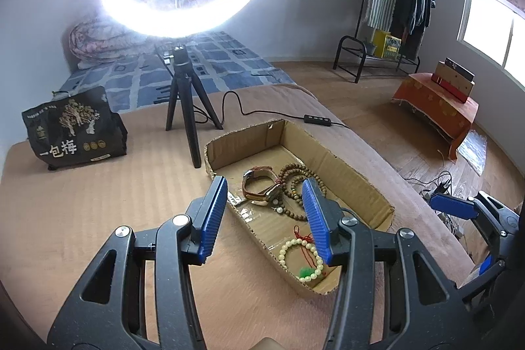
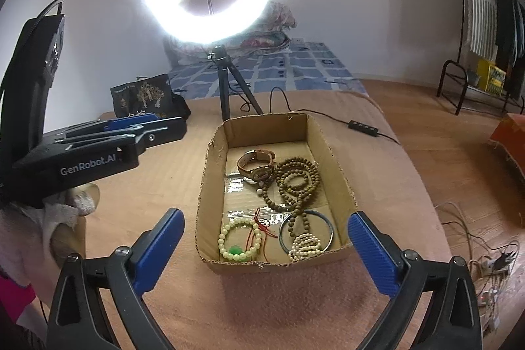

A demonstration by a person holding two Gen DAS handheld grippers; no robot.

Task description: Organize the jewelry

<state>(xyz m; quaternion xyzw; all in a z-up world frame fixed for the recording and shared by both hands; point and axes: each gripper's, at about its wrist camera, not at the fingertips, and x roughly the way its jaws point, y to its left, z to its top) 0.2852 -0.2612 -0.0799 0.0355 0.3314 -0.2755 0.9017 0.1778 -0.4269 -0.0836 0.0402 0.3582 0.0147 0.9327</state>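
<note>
An open cardboard box (image 2: 338,166) (image 1: 344,169) lies on the brown padded surface. In it are a brown-strap watch (image 2: 256,164) (image 1: 259,186), a long string of brown wooden beads (image 2: 297,182) (image 1: 297,179), a pale bead bracelet with a green charm and red cord (image 2: 239,240) (image 1: 303,258), a dark bangle (image 2: 306,232) and a coil of small white beads (image 2: 305,246). My left gripper (image 1: 265,215) is open and empty, above the box's near-left side. My right gripper (image 2: 265,251) is open and empty, in front of the box's near wall. Each gripper shows in the other's view.
A ring light on a black tripod (image 2: 226,81) (image 1: 183,100) stands behind the box, its cable and switch (image 2: 362,125) trailing right. A black printed bag (image 1: 72,127) (image 2: 144,97) sits at the back left. Beyond are a mattress, a clothes rack (image 1: 393,22), floor cables (image 2: 485,261).
</note>
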